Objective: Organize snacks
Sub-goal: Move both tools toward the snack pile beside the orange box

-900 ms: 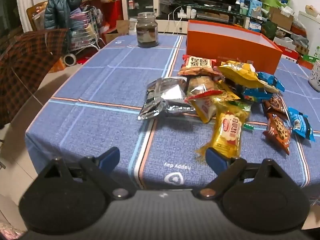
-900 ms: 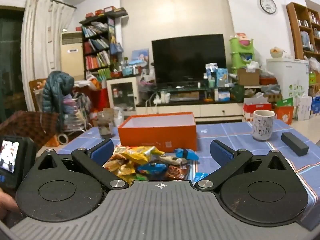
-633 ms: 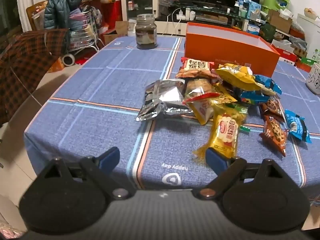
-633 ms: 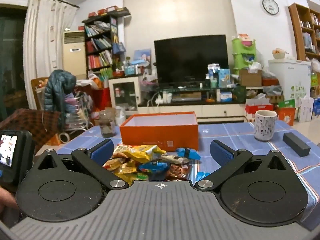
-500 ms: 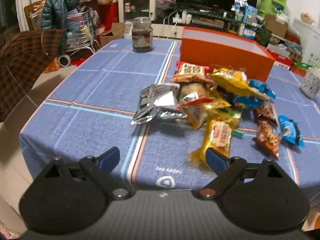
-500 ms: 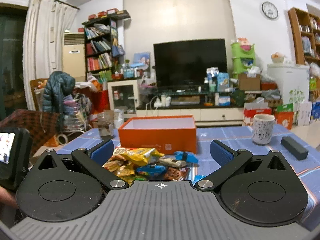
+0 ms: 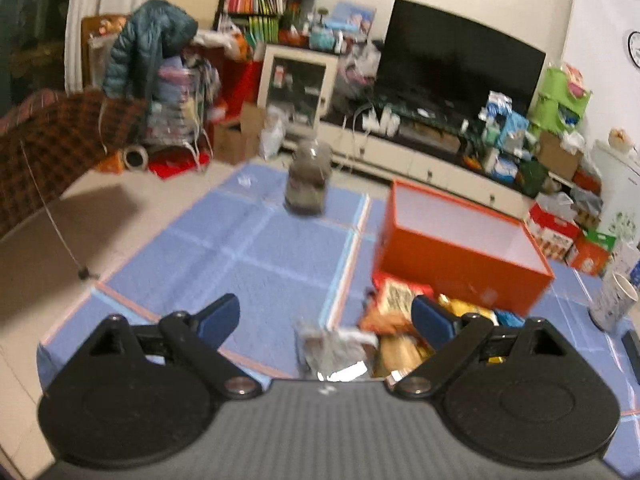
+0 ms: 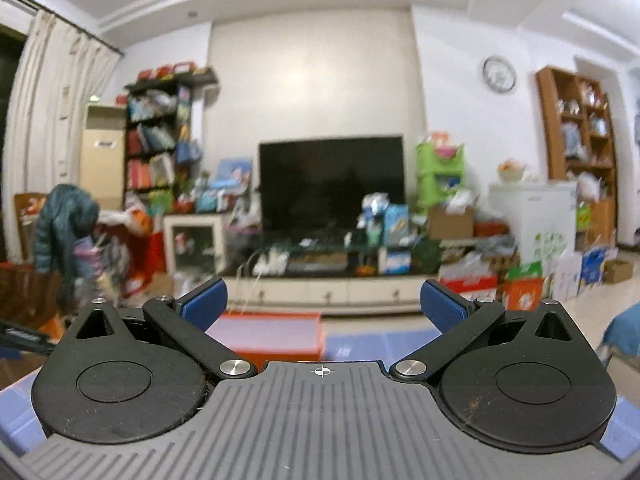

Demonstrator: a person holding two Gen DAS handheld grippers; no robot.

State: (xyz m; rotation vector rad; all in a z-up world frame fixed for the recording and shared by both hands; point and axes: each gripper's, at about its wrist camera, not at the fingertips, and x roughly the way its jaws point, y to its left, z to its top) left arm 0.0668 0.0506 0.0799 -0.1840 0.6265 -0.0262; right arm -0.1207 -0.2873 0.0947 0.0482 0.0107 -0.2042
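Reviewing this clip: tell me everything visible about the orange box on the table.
The orange box is a rectangular, lidless container with bright orange outer walls and a pale, whitish interior that looks empty. It looks like stiff cardboard. It sits upright on the blue tablecloth, behind the snack pile, whose nearest packets lie at or against its front wall. A dark jar stands apart to its left. In the right wrist view the box shows low between the open fingers, blurred.

The tablecloth (image 7: pixel 280 248) is blue with pale and orange grid lines. The box (image 7: pixel 456 256) is orange outside, white inside. The blanket (image 7: pixel 60 140) is dark plaid.
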